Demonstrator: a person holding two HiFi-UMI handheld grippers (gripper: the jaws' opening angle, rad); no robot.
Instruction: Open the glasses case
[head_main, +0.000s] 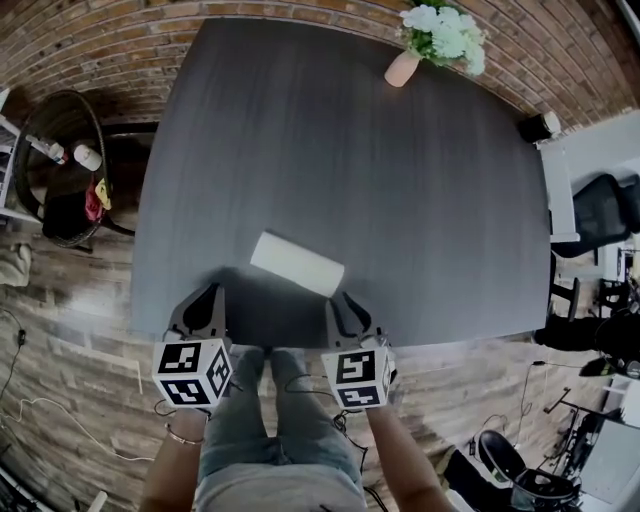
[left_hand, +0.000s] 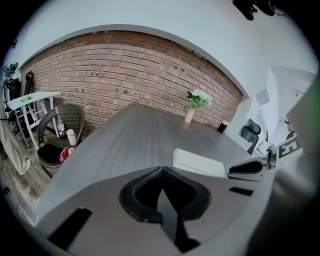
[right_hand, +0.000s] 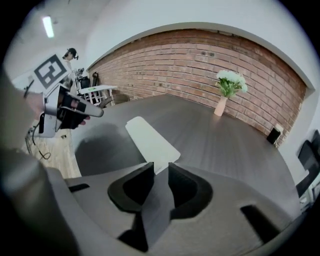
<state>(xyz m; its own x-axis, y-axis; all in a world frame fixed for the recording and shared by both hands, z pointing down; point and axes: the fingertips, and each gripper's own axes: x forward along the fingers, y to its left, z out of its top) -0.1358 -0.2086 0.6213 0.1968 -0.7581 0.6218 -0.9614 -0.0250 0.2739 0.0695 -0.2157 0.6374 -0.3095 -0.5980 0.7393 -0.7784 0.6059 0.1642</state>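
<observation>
The glasses case (head_main: 296, 263) is a closed white oblong lying flat near the front edge of the dark table (head_main: 360, 170). My left gripper (head_main: 212, 294) hovers over the table's front edge, just left of the case (left_hand: 199, 162), and its jaws meet at the tips, shut on nothing (left_hand: 161, 169). My right gripper (head_main: 346, 300) is at the case's right end. In the right gripper view its jaws (right_hand: 160, 169) stand apart with nothing between them, and the case's near end (right_hand: 150, 140) lies just beyond the tips.
A pink vase of white flowers (head_main: 405, 65) stands at the table's far edge, and a small black object (head_main: 535, 127) at the far right corner. A wicker chair (head_main: 60, 170) stands left of the table and an office chair (head_main: 600, 210) to its right. The person's legs are below the front edge.
</observation>
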